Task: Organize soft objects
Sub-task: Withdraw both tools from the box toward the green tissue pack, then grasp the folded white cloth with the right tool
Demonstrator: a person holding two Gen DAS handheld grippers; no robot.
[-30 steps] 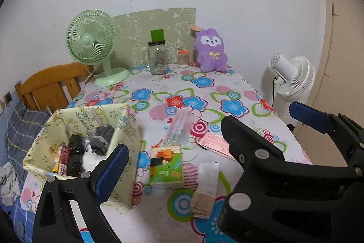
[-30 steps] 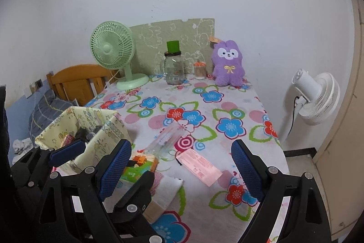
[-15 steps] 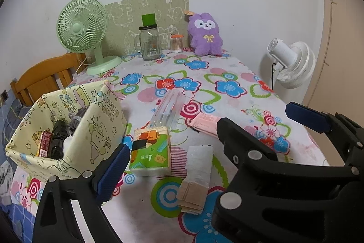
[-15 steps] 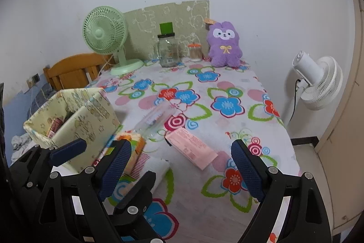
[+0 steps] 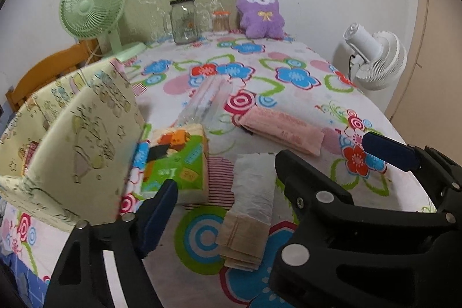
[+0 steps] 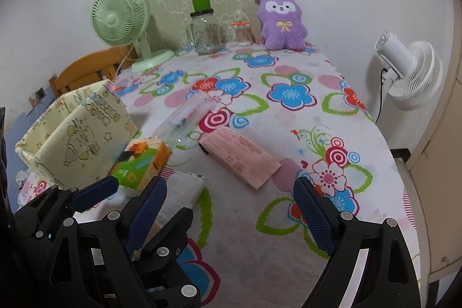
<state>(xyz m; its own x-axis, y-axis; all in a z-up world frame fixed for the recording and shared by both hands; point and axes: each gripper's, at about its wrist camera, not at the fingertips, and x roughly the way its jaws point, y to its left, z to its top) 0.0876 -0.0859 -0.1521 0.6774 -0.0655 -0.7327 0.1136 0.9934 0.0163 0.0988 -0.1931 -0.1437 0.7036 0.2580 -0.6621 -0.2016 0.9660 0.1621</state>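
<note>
Left wrist view: left gripper fingers spread, closing, folded cloth between, untouched.

left gripper jaws just been closing, nothing between; right gripper jaws wide, empty.

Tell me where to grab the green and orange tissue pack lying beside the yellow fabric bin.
Take the green and orange tissue pack across its two long sides, coming down from above at its near end. It lies flat, its left side close to the yellow fabric bin, so space there is tight.
</note>
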